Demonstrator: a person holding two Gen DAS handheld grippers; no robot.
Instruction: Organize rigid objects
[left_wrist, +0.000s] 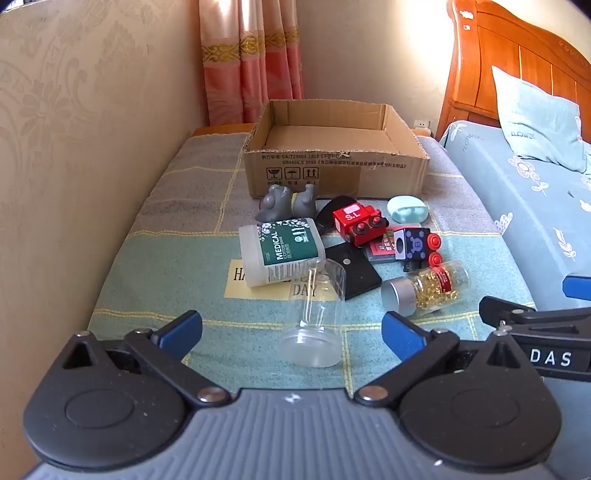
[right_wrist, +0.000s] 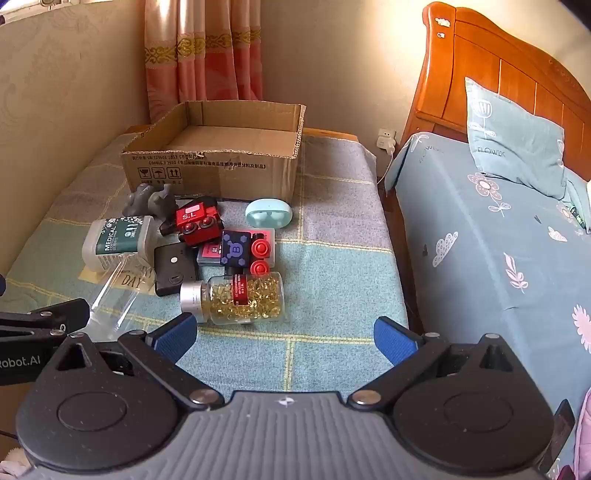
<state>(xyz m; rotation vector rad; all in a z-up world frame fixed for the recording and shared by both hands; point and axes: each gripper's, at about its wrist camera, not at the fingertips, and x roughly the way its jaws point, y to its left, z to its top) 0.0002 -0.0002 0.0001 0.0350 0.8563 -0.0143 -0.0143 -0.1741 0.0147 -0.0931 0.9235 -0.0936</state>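
Two views, catalogued in turn.

Left wrist view: left gripper (left_wrist: 291, 332), blue-padded fingers spread wide and pinching nothing, hovers over a cloth-covered surface (left_wrist: 155, 236). Between the fingers, a clear plastic jar (left_wrist: 317, 314) lies on its side across a cream patch printed "DAY". Just beyond it, a white bottle (left_wrist: 280, 251) with a green label reading "MEDICAL". Right of the jar, a flat black case (left_wrist: 354, 271). Further right, a capsule bottle (left_wrist: 424, 288) with a silver cap and red label lies on its side, full of gold capsules. Behind these: a red toy car (left_wrist: 358, 221) marked "S.L"; a black-and-purple toy block (left_wrist: 413, 245) bearing "B", with red wheels; a grey animal figurine (left_wrist: 286, 206); a mint earbud case (left_wrist: 406, 208). At the back, a cardboard box (left_wrist: 332, 162), open-topped, with nothing seen inside, printed with "GB/T29601 2013" and handling symbols. Right gripper's arm at the right edge shows "DAS".

Right wrist view: right gripper (right_wrist: 286, 339), fingers likewise spread, holding nothing, hovers just short of the capsule bottle (right_wrist: 240, 299). Same cluster beyond: "MEDICAL" bottle (right_wrist: 118, 240), black case (right_wrist: 173, 267), "S.L" car (right_wrist: 197, 221), "B" block (right_wrist: 243, 251), earbud case (right_wrist: 269, 213), figurine (right_wrist: 151, 201), box (right_wrist: 214, 162). Clear jar (right_wrist: 114, 299) lies left, beside the other gripper's arm, marked "Robot.AI". At right, a bed (right_wrist: 498, 240) with a pillow (right_wrist: 513, 144) printed "FLOWER".
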